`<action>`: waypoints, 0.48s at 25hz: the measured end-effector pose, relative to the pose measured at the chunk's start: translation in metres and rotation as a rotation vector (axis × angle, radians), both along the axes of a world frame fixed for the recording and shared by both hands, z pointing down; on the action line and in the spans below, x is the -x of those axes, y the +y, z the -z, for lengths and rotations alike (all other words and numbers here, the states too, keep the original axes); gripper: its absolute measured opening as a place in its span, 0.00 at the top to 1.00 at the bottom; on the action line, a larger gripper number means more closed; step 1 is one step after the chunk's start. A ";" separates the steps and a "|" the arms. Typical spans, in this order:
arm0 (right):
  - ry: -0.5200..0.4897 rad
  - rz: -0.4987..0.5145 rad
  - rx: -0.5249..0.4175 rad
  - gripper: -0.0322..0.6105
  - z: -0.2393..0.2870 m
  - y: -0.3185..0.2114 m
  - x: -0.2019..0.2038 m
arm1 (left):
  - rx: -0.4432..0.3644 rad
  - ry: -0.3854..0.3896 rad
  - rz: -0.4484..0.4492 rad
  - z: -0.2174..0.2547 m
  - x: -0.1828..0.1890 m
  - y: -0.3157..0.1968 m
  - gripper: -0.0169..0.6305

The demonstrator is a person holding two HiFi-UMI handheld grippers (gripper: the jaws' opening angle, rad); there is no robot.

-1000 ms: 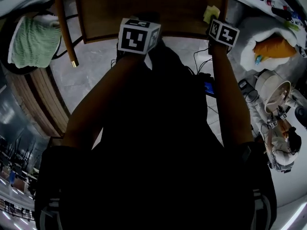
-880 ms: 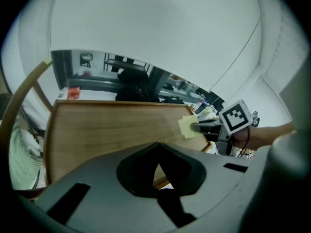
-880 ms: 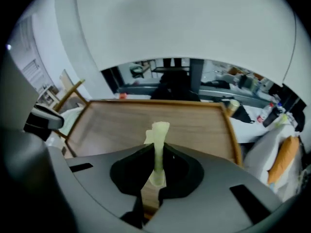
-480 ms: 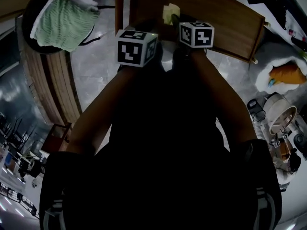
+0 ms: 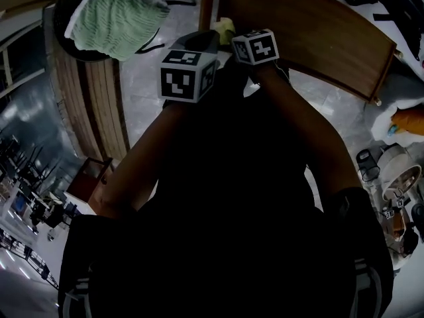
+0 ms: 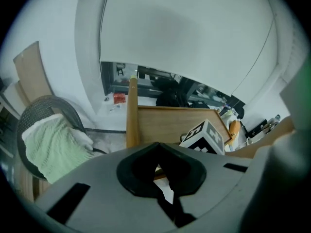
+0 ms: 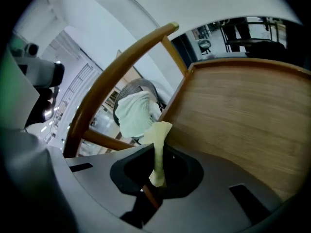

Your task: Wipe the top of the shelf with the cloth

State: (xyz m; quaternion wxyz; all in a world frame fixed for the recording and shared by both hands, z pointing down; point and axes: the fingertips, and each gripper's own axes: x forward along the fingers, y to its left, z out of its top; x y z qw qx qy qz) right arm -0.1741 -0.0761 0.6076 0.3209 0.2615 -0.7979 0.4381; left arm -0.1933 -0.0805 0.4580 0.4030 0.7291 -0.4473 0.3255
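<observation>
The wooden shelf top (image 5: 311, 28) runs across the upper right of the head view. My right gripper (image 7: 154, 171) is shut on a pale yellow cloth (image 7: 158, 144), whose upper end touches the left edge of the shelf top (image 7: 243, 110). In the head view the cloth (image 5: 225, 26) shows just beyond the right gripper's marker cube (image 5: 255, 45). My left gripper (image 6: 159, 171) is shut with nothing in it and hangs off the shelf's left end, beside the right gripper's marker cube (image 6: 204, 137).
A wicker chair (image 5: 63, 8) with a green towel (image 5: 116, 18) on it stands left of the shelf. A wooden post (image 6: 132, 110) rises at the shelf's left corner. Bags and containers (image 5: 397, 171) lie on the floor at the right.
The right gripper has carried the cloth leftward along the shelf top, from its right end to its left edge. The left gripper stayed off the shelf's left end.
</observation>
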 end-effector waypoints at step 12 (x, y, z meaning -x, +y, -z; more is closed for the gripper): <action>0.163 0.065 -0.059 0.88 -0.008 -0.001 -0.047 | 0.081 0.014 -0.052 -0.028 -0.041 0.014 0.96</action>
